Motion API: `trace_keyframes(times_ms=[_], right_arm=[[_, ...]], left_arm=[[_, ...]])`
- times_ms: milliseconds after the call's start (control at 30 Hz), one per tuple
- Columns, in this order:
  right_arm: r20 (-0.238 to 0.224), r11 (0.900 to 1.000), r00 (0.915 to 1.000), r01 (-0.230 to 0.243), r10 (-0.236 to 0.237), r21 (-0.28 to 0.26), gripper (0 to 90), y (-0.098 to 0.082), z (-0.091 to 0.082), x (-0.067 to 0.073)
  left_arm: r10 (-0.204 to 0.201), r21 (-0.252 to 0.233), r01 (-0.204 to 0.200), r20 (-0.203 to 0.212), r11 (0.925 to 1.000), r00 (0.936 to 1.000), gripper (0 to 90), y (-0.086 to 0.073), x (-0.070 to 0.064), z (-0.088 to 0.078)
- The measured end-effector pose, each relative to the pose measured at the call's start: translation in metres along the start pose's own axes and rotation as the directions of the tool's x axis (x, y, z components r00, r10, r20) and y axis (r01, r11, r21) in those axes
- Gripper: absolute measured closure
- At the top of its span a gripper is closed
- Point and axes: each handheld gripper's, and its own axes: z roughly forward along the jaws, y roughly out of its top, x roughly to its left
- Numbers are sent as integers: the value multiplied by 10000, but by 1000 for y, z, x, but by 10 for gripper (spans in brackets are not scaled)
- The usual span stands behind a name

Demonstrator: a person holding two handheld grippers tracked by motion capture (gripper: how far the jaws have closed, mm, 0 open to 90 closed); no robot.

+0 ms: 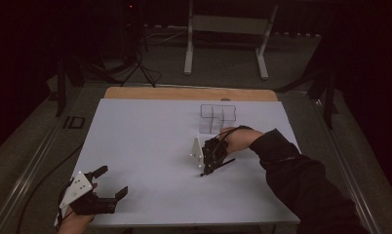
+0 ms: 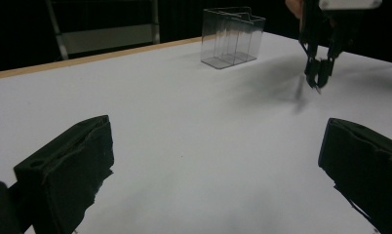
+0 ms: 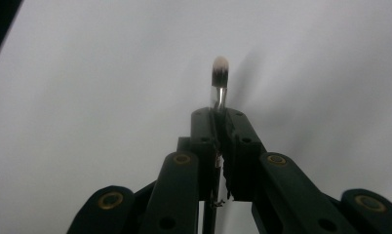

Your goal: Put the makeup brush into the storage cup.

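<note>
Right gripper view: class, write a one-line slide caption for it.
Right gripper shut on a small makeup brush, its pale bristle tip pointing out over the white table.

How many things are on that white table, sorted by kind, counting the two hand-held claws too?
Clear plastic organizers: 1, the clear divided box
Makeup brushes: 1, the small brush, pinched in the right gripper
Grippers: 2, that one and the left gripper, jaws wide apart
Total: 4
</note>
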Motion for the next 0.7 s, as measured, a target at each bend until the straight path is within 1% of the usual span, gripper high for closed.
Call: trace_keyframes(times_ms=[33, 67, 100, 133, 167, 200, 233, 267, 300, 333, 367, 400, 433, 467, 500, 533, 567, 600, 633, 667, 700], right_arm=[[213, 9997, 9995, -240, 240, -5, 840, 0, -3, 0], [141, 9982, 9981, -598, 598, -55, 840, 0, -7, -1], [320, 9968, 9963, -795, 796, -24, 840, 0, -10, -1], [472, 9945, 9934, -1046, 1046, -17, 840, 0, -13, -1], [440, 9917, 9907, -1285, 1284, -8, 840, 0, -15, -1], [699, 9909, 9884, -1349, 1349, -43, 840, 1, -18, 0], [715, 9836, 9810, -1796, 1804, -180, 840, 1, -22, 0], [739, 9792, 9764, -2020, 2029, -192, 840, 1, -24, 1], [739, 9792, 9764, -2020, 2029, -192, 840, 1, -24, 1], [1025, 9749, 9695, -2211, 2226, -252, 840, 1, -27, 2], [944, 9561, 9515, -2900, 2927, -419, 839, 0, -31, 2], [944, 9561, 9515, -2900, 2927, -419, 839, 0, -31, 2], [930, 9477, 9433, -3155, 3188, -484, 840, -1, -36, 2], [930, 9477, 9433, -3155, 3188, -484, 840, -1, -36, 2], [904, 9445, 9405, -3236, 3276, -561, 840, -3, -39, 3], [904, 9445, 9405, -3236, 3276, -561, 840, -3, -39, 3], [1078, 9360, 9303, -3439, 3505, -752, 840, -5, -43, 4], [1078, 9360, 9303, -3439, 3505, -752, 840, -5, -43, 4], [1247, 9268, 9195, -3625, 3729, -983, 840, -8, -47, 7], [1247, 9268, 9195, -3625, 3729, -983, 840, -8, -47, 7], [1367, 9176, 9090, -3801, 3938, -1158, 840, -9, -50, 9]], left_arm=[[1, -1, -1, 3, 10000, 10000, 6, 0, 0, 0], [4, 3, -4, 9, 10000, 10000, 6, 0, 0, 1], [23, -4, -23, 25, 10000, 10000, 6, 1, 0, 1], [34, -5, -34, 33, 10000, 10000, 6, 1, 0, 1], [35, -6, -35, 48, 10000, 10000, 6, 1, 0, 1], [26, -15, -25, 69, 10000, 10000, 6, 1, 0, 2], [25, -21, -25, 79, 10000, 10000, 6, 1, 0, 2], [25, -21, -25, 79, 10000, 10000, 6, 1, 0, 2], [38, -32, -37, 115, 10000, 9999, 6, 1, 0, 3], [35, -22, -34, 137, 10000, 9999, 6, 1, 0, 3], [54, -26, -54, 179, 10000, 9998, 6, 2, 1, 4], [54, -26, -54, 179, 10000, 9998, 6, 2, 1, 4], [39, -37, -38, 218, 10000, 9998, 6, 2, 1, 5], [41, -36, -40, 229, 10000, 9997, 6, 2, 1, 6], [70, -45, -69, 272, 10000, 9996, 6, 2, 1, 7], [70, -45, -69, 272, 10000, 9996, 6, 2, 1, 7], [81, -42, -79, 325, 10000, 9994, 6, 3, 1, 8], [81, -42, -79, 325, 10000, 9994, 6, 3, 1, 8], [89, -53, -87, 372, 9999, 9993, 6, 3, 1, 9], [101, -61, -98, 386, 9999, 9992, 6, 4, 1, 10], [119, -70, -116, 426, 9999, 9990, 6, 4, 1, 11]])
